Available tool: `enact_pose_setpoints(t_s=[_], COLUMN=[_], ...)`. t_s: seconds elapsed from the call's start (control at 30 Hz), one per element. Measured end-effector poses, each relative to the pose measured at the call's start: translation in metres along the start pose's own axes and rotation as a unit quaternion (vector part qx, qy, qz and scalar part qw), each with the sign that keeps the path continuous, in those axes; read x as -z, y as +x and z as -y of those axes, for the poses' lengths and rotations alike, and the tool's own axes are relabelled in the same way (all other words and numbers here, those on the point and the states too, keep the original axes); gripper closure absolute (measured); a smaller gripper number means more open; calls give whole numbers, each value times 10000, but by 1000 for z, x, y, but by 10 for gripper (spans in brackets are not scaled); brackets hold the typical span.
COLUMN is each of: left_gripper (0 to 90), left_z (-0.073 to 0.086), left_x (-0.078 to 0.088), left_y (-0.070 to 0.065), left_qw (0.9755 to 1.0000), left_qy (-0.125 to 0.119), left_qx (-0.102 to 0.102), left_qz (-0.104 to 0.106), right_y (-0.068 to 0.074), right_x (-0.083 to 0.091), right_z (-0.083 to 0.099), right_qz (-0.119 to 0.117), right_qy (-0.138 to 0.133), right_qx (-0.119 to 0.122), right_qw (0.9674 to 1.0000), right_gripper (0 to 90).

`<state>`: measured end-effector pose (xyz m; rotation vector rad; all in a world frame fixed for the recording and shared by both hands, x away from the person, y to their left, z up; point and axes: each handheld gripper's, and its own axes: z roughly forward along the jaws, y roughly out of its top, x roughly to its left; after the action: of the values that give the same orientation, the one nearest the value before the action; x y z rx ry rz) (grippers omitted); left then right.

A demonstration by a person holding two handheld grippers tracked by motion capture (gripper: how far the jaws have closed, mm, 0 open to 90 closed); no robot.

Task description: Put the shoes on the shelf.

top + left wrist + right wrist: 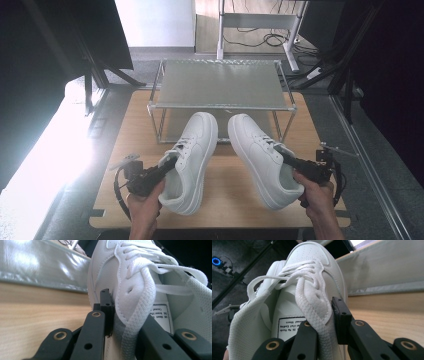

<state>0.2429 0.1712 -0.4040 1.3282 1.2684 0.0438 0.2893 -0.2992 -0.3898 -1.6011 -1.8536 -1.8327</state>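
Observation:
Two white lace-up sneakers hang in front of a metal shoe rack (220, 82), toes toward it. My left gripper (167, 162) is shut on the left sneaker (192, 155). In the left gripper view the left gripper (125, 322) pinches the lace-side wall of that sneaker (130, 270), one jaw outside and one inside by the tongue label. My right gripper (282, 152) is shut on the right sneaker (260, 155). The right gripper (324, 322) clamps the eyelet edge of its sneaker (309, 260) the same way. Both sneakers tilt and seem clear of the tabletop.
The wooden table (140, 130) carries the two-tier rack at its far half, with a silvery top shelf (37, 267) and a lower level behind the sneakers' toes. Dark stands and cables (320, 70) surround the table. Bare wood lies near the front edge (230, 205).

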Motion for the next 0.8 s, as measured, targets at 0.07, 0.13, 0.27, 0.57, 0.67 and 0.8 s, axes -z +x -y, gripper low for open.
enact_pose_setpoints(t_s=[0.07, 0.13, 0.27, 0.57, 0.67, 0.8], left_gripper=[846, 845, 845, 845, 845, 845], left_z=[-4, -8, -17, -35, -43, -55], left_x=[-1, -3, -7, -18, -23, -31], left_y=[-2, -5, -11, -16, -18, -22], left_qw=[10000, 10000, 9999, 9994, 9991, 9989], left_qy=[-33, -87, -128, -344, -408, -470], left_qx=[-23, -13, -46, 72, 82, 91], left_qz=[17, 28, 17, 1, -4, 4], right_y=[4, 7, 11, 22, 25, 29], right_x=[-1, -1, -4, -16, -22, -30], right_z=[-4, -7, -14, -35, -41, -49], right_qz=[0, -12, -145, 7, 13, -19], right_qy=[-75, -115, -235, -469, -558, -669], right_qx=[20, 7, -176, -311, -426, -561], right_qw=[10000, 9999, 9995, 9984, 9975, 9962], right_gripper=[825, 823, 822, 822, 822, 821])
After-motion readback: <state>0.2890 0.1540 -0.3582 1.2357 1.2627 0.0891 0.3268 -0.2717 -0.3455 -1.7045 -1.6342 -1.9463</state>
